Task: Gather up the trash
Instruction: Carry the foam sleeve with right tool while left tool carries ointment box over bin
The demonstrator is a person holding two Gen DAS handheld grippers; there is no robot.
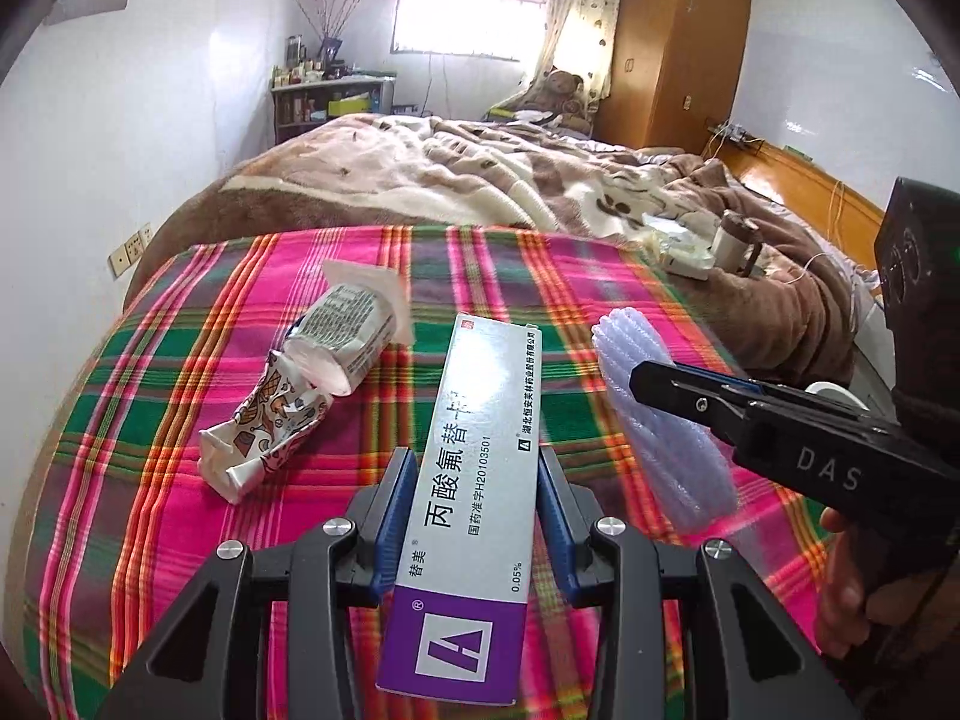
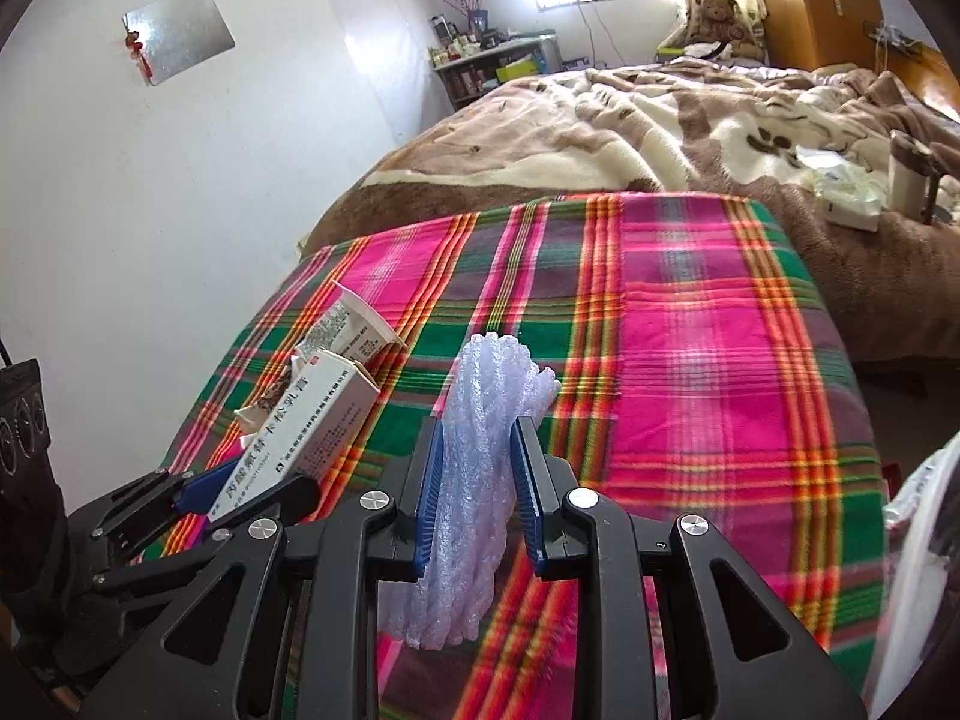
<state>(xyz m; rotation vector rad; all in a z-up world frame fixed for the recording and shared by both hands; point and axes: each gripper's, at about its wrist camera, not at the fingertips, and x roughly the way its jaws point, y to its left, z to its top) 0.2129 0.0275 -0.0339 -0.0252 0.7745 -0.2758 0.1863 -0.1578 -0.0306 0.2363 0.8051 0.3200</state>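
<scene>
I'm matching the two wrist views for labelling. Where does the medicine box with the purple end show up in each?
Left wrist view: medicine box bottom centre, clamped in the left gripper.
Right wrist view: medicine box lower left, seen side-on.
Shared landmark: teddy bear beside the curtain.

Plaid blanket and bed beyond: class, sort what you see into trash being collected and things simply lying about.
Trash:
medicine box
foam wrap roll
crumpled paper cup
crushed carton

Lying about:
teddy bear
mug
wardrobe

Plaid cloth (image 1: 180, 372) pink-green-orange; carton (image 1: 474, 480) white, purple end; foam (image 2: 474, 450) lilac.
</scene>
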